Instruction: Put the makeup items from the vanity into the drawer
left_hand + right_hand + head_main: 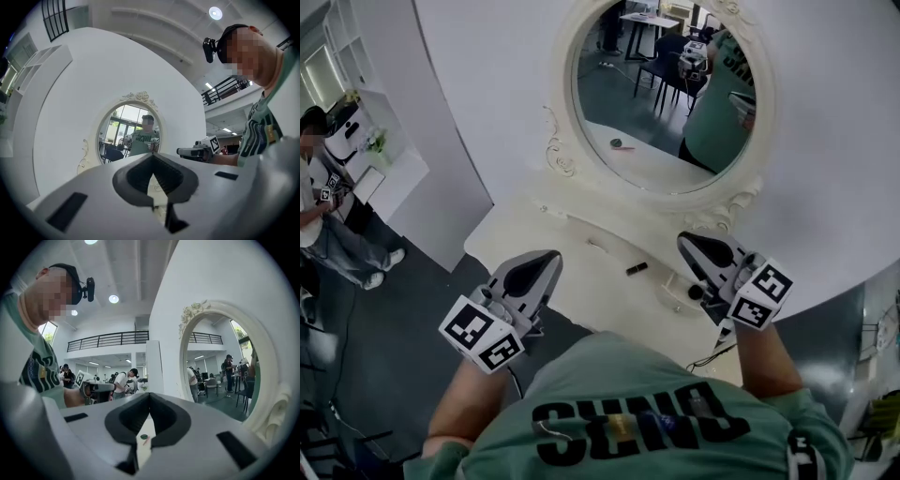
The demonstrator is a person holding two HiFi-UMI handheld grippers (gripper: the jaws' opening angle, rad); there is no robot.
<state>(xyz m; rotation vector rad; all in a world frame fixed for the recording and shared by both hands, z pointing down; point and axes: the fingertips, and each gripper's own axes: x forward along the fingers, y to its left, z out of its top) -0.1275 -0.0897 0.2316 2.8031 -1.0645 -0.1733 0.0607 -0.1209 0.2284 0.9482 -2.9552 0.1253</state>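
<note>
Above the desk (591, 281), you held the left claw (553, 255) and the right claw (683, 238) pressed together and empty, so with the dark tube (637, 269) lying on the top between them, a reach without spreading first could have knocked it off the edge.

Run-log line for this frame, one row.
left gripper: shut, empty | right gripper: shut, empty | small dark item: lying on vanity, between the grippers, untouched
</note>
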